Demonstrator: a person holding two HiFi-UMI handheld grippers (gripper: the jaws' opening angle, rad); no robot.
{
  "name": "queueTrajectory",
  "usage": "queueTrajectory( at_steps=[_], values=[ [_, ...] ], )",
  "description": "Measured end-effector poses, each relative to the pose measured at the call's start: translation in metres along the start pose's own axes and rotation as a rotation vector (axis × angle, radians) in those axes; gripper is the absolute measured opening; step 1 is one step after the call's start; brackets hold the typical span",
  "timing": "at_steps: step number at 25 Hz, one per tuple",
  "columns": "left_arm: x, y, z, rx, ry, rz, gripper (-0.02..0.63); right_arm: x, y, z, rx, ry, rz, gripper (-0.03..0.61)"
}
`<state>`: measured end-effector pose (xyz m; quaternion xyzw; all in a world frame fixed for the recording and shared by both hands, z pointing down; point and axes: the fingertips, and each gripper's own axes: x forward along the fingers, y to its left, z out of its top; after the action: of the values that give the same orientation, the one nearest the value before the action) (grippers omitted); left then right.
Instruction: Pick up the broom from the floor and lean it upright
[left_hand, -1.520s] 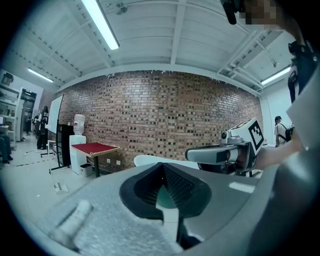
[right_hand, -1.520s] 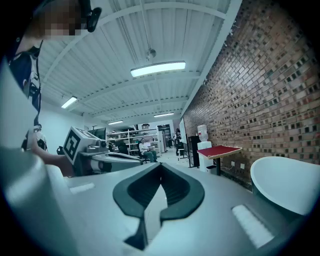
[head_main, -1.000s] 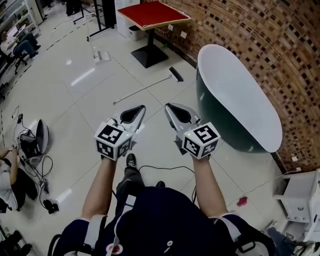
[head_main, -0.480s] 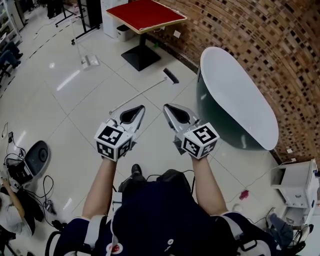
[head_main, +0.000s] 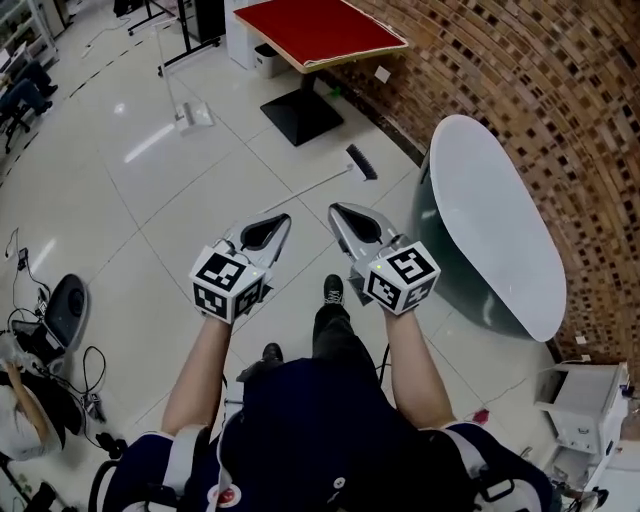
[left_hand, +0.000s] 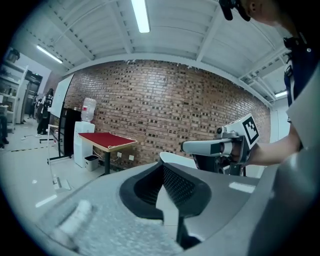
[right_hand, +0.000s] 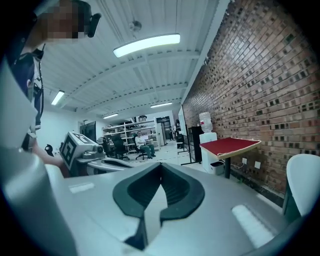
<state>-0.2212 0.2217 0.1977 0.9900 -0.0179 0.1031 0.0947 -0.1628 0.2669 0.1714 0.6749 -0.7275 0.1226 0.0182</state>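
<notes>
On the pale tiled floor (head_main: 150, 220) the broom (head_main: 361, 162) lies ahead near the tub (head_main: 490, 230), well apart from my left tongs (head_main: 283, 217) and right tongs (head_main: 336, 211), both shut and empty, so I'd open one early and straddle the handle.

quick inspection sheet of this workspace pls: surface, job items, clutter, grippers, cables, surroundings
surface: pale glossy tiled floor, no spills seen
job's things: broom lying flat on the floor ahead, close to the bathtub, not held
clutter: round device on the floor at left; white unit at lower right
grippers: left gripper and right gripper both shut and empty, side by side above the floor
cables: loose black cables on the floor beside the round device
surroundings: brick wall, red-topped table, a seated person at the left edge
</notes>
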Motion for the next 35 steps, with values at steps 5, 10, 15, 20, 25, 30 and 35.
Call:
queueTrajectory(
  at_steps=[5, 10, 15, 20, 25, 30, 35],
  values=[
    [0.06, 0.046, -0.001, -0.027, 0.004, 0.108, 0.002, 0.054, -0.064, -0.001, -0.054, 0.047, 0.133, 0.006],
    [0.126, 0.089, -0.004, -0.06, 0.036, 0.194, 0.0, 0.108, -0.135, -0.01, -0.076, 0.099, 0.266, 0.006],
    [0.153, 0.146, -0.024, -0.076, 0.074, 0.334, 0.002, 0.17, -0.165, -0.037, -0.104, 0.16, 0.416, 0.006],
    [0.149, 0.203, -0.086, -0.143, 0.136, 0.464, 0.001, 0.231, -0.171, -0.092, -0.119, 0.251, 0.511, 0.006],
    [0.132, 0.267, -0.182, -0.225, 0.187, 0.57, 0.002, 0.295, -0.163, -0.189, -0.155, 0.354, 0.612, 0.04],
    [0.124, 0.328, -0.303, -0.295, 0.239, 0.615, 0.002, 0.35, -0.15, -0.31, -0.221, 0.465, 0.688, 0.055],
    [0.131, 0.38, -0.425, -0.317, 0.302, 0.615, 0.0, 0.403, -0.14, -0.433, -0.268, 0.548, 0.759, 0.041]
  ],
)
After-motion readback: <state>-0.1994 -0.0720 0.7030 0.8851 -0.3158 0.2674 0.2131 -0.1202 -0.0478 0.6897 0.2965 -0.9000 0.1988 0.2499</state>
